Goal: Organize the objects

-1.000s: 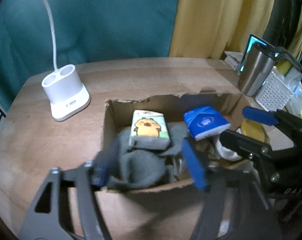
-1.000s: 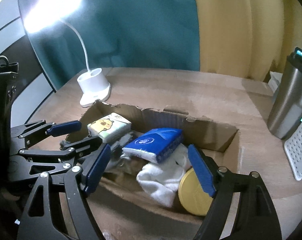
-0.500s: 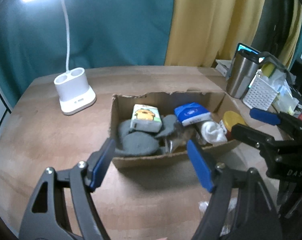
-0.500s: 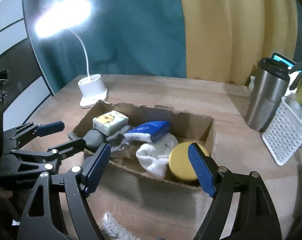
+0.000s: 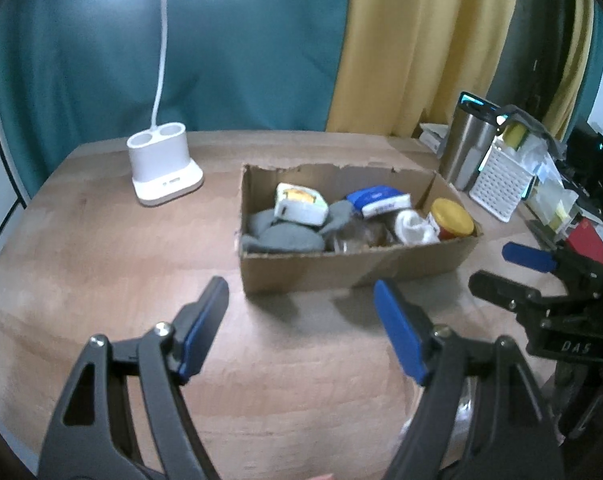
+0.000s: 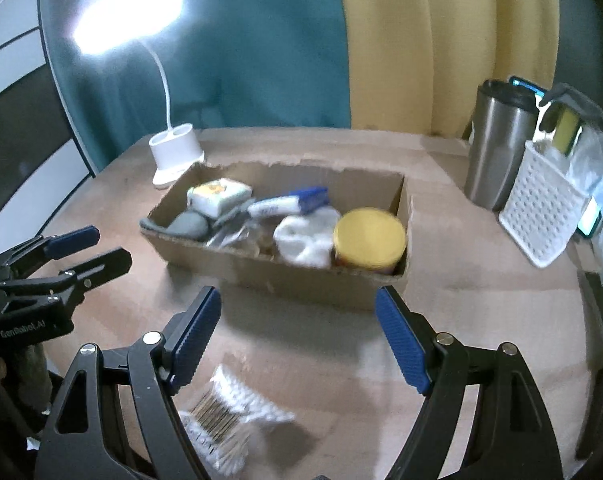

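Right wrist view: one packet lies loose on the table, on your near side of the box.

The packet sits low and left between your right gripper and you, just under its left finger, its long side running from near left to far right; the box, packed with socks, tissue packs and a yellow-lidded jar, stands farther off with its long side across your view. Your right gripper is nearer the packet than your left gripper. Both grippers stand about half open and grip nothing, touching nothing you can see.
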The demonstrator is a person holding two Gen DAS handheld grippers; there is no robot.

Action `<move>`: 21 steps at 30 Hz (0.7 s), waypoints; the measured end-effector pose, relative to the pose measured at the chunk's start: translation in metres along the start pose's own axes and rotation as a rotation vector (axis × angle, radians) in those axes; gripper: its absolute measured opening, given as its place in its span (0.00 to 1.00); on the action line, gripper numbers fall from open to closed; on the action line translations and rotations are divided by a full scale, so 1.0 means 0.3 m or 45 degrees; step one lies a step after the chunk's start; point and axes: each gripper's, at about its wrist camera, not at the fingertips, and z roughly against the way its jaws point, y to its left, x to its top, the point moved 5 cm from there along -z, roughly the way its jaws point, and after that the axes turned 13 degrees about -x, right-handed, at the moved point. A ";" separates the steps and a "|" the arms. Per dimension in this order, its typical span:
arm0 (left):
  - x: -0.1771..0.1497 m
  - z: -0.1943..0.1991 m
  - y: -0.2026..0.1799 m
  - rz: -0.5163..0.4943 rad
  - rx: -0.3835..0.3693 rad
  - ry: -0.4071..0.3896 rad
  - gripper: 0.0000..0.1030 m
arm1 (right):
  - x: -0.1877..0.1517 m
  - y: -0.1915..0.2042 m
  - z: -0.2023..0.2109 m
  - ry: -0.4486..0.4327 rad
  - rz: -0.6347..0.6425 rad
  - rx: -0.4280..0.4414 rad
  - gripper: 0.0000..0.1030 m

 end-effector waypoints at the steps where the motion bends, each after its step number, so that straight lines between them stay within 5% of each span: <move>1: -0.009 0.004 0.004 0.000 -0.004 0.000 0.75 | -0.012 0.007 0.000 0.010 0.003 -0.002 0.80; 21: -0.138 0.051 0.066 -0.007 -0.058 0.018 0.75 | -0.230 0.097 0.015 0.162 -0.031 -0.011 0.80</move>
